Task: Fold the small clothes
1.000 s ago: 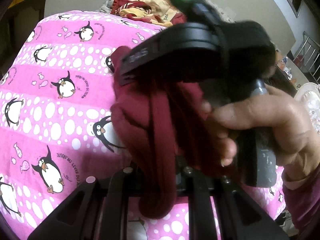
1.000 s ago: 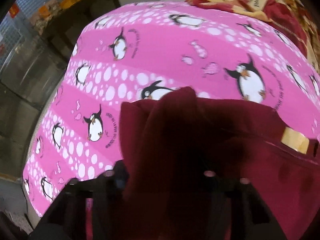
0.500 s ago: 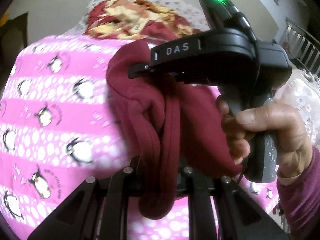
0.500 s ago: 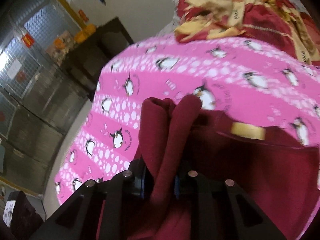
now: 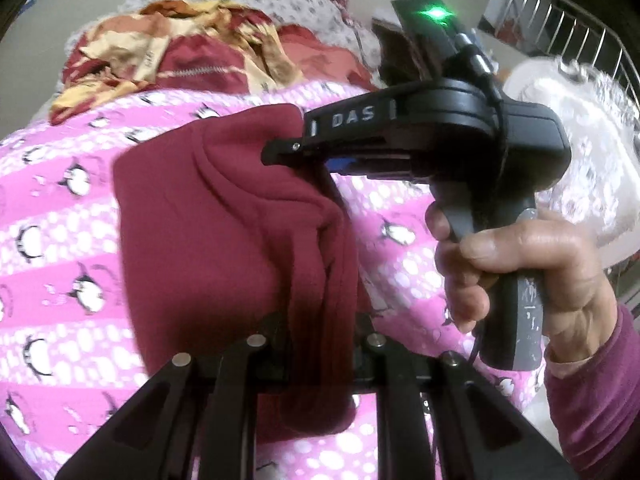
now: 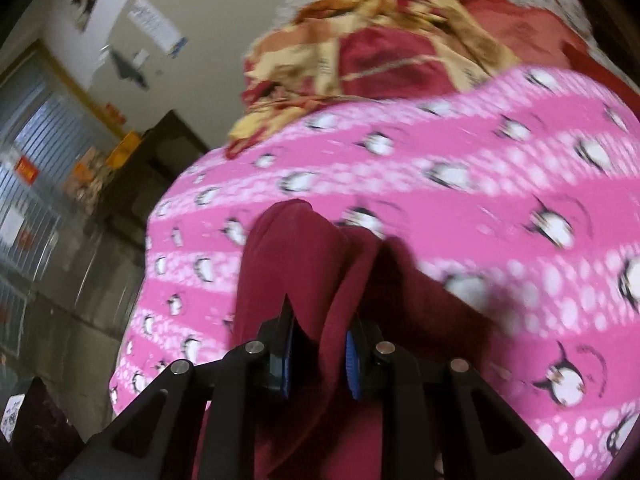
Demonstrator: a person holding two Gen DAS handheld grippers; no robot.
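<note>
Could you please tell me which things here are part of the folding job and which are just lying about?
Job: maroon garment, left gripper, right gripper, pink penguin blanket.
Lying about: red and yellow bedding, white lacy cloth, dark cabinet.

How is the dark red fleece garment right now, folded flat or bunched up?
Bunched up: the dark red fleece garment hangs in thick folds, pinched by both grippers above the pink penguin blanket.

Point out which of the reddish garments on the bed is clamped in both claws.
The plain maroon garment: left claw and right claw each pinch a bunched fold. The red-and-yellow patterned garment lies crumpled, untouched, at the far edge of the pink penguin blanket.
</note>
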